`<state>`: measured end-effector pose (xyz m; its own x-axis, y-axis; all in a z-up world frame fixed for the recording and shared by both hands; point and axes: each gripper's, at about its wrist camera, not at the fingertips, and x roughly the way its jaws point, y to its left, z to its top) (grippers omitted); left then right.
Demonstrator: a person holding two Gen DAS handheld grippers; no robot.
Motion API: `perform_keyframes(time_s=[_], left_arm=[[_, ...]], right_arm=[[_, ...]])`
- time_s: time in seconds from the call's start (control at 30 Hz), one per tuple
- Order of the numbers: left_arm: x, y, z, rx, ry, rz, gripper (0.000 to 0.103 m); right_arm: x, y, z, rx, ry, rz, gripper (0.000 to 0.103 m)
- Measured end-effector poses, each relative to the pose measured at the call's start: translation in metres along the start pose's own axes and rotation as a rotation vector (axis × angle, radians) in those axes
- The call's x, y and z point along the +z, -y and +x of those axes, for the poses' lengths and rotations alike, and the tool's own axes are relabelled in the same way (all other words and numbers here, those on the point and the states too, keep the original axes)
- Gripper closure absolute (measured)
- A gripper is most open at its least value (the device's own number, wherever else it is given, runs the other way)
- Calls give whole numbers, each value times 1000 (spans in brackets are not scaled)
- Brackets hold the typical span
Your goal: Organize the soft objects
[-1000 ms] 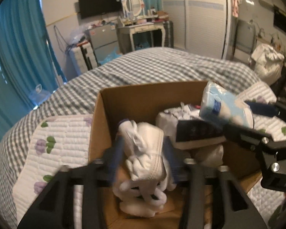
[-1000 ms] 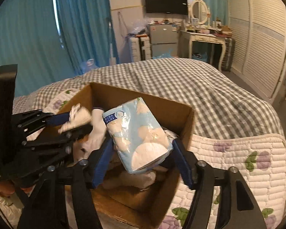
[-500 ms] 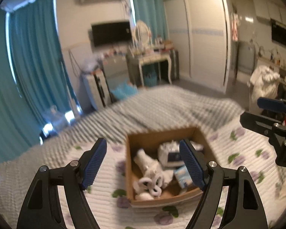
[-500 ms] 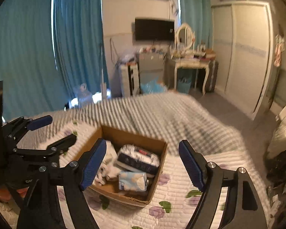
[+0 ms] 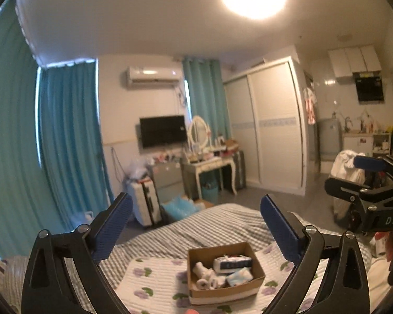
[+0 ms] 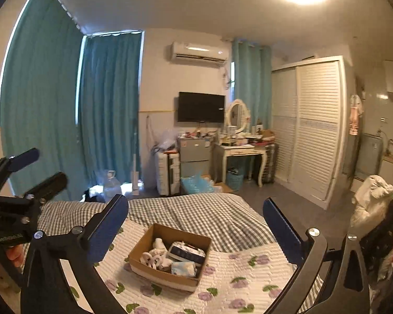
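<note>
Now both grippers hang empty, left gripper and right gripper with jaws just opened wide, cardboard box packed below and beyond the fingertips, so a clean retreat means keeping clear of it.

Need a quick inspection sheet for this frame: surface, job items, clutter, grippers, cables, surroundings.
Surface: bed with checked cover; floral quilted pad on top.
Job's things: cardboard box on the pad holds a rolled white cloth bundle, a dark-banded tissue pack and a light blue tissue pack.
Clutter: nothing seen on the pad outside the box.
Grippers: left hand-held gripper and right hand-held gripper open, nothing between the jaws, both have just been opening.
Cables: nothing seen near the box.
Surroundings: teal curtains, wall TV, dressing table, wardrobe.
</note>
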<state>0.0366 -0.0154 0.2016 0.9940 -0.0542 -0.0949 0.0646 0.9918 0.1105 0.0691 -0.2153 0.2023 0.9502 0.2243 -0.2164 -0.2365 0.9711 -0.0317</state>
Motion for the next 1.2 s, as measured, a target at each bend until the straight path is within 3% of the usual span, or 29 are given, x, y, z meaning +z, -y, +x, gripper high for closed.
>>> perform_keyframes(time_s=[0.2,0.43,0.67,0.83,1.2], left_arm=[[-40,1,-15,69,41,-11,3],[-114,-2,16,88,-60,-66,3],[-179,-9,51,80,-215,-145,3],[-195,-7,57,106,-253,-109,3],[-203,-10,52,81,-273,-116,3]], right_arm=[[-40,2,-34,-6,37,50,0],[-103,-12,-10,8,7,54,0],[-174,-16,50,-52,-104,55,0],[-195,-15,75,-21,-175,95,0],[-199,-19,83,-16,-200,116,0]])
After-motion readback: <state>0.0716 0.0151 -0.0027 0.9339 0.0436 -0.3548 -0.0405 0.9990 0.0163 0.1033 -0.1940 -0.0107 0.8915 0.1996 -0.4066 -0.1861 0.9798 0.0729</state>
